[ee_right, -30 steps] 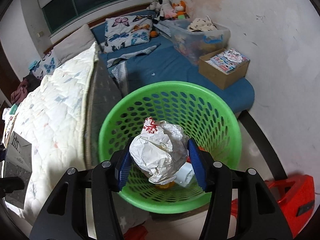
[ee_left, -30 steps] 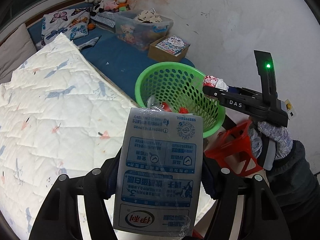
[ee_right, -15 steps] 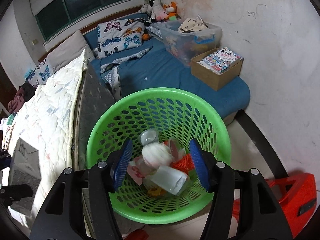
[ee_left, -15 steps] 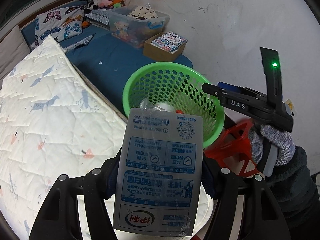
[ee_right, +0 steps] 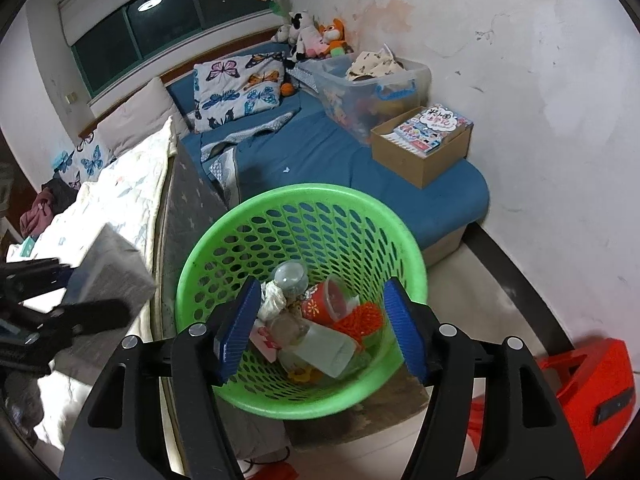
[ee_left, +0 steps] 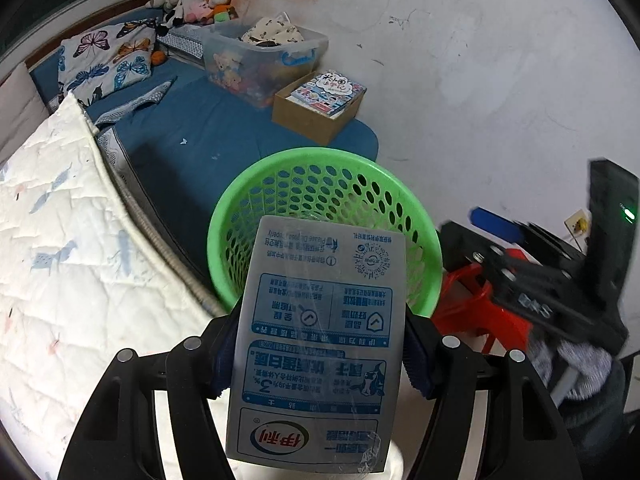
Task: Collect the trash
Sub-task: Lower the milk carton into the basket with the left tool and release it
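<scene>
White, scuffed walls close in a small bedroom where a green basket (ee_right: 224,256) stands on the floor at the foot of a blue mattress (ee_right: 320,156). A second ago the right gripper (ee_right: 320,328) clamped a crumpled white paper wad over this basket; now its blue pads stand apart and its jaws are opening with nothing between them, and the wad (ee_right: 274,302) lies inside the basket among a clear bottle (ee_right: 320,346), a red cup (ee_right: 326,300) and orange netting (ee_right: 362,318). The left gripper (ee_left: 318,350) is shut on a flat grey milk pouch (ee_left: 320,332), as it was before, but the basket now sits nearer and more centred behind the pouch, whose top edge overlaps the basket's near rim in the left wrist view. The pouch carries blue Chinese print seen upside down, a QR code, the English words "Please Dispose Properly" partly legible, a "3" with a percent sign, and a red-and-blue oval logo in Chinese characters. Beyond the basket, a cardboard box (ee_left: 316,120) on the mattress holds a colourful book with Chinese lettering. To the basket's right stands a red stool (ee_right: 588,392).
</scene>
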`<state>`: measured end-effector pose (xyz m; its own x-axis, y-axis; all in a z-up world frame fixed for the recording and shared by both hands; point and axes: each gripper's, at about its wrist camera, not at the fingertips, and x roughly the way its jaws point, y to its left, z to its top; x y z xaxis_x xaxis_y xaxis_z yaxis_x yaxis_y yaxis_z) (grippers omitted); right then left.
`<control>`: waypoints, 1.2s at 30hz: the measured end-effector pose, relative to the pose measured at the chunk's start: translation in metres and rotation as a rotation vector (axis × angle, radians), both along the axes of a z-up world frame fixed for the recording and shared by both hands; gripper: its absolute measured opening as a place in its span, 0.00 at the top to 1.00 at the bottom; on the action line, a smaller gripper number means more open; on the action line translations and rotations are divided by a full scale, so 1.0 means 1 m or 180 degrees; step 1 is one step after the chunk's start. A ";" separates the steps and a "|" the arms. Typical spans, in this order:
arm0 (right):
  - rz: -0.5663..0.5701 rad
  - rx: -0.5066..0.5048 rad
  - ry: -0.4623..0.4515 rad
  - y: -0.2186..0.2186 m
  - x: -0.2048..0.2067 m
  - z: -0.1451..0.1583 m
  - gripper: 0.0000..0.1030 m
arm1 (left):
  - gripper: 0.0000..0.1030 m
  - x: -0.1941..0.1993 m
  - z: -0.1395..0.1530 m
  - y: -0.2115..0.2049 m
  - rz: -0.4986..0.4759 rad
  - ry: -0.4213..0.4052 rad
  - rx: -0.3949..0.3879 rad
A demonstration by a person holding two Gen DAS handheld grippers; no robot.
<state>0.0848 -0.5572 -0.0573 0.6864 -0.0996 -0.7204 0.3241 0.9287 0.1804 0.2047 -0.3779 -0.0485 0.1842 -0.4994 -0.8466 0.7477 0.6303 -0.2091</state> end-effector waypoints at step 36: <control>0.0043 0.0130 -0.0080 0.010 -0.019 -0.002 0.37 | 0.25 0.020 -0.033 -0.019 0.0220 0.0106 -0.0029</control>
<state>0.0658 -0.5468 -0.0589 0.7055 -0.0611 -0.7061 0.3064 0.9247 0.2261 0.2248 -0.3965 -0.0814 0.1904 -0.4942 -0.8482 0.6951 0.6781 -0.2390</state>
